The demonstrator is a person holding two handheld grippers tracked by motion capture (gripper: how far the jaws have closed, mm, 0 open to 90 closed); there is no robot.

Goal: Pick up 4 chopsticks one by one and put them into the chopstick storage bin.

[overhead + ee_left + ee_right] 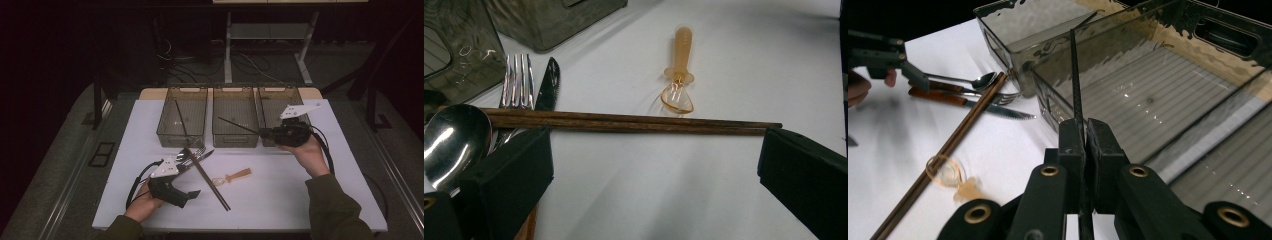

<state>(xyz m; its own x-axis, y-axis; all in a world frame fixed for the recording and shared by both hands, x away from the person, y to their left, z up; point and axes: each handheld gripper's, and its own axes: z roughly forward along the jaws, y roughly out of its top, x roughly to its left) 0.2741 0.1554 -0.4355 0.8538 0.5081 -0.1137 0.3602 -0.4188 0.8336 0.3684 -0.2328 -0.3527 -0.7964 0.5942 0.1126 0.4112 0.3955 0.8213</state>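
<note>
Spoon (183, 155), fork (198, 150) — amber whisk (235, 176)

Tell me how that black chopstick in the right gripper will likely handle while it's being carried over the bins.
The black chopstick looks stiff: it juts out straight from the right gripper with no sag. It is thin, so probably light. Pinched near one end with the rest free, it might pivot or slip between the pads if its tip bumps the middle bin.

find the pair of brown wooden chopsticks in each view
High view: brown chopsticks lie diagonally at table centre, below the bins.
Left gripper view: they run across the middle, beyond the open jaws.
Right gripper view: lower left, slanting up.
Shared landmark: the orange strainer beside them.
</note>
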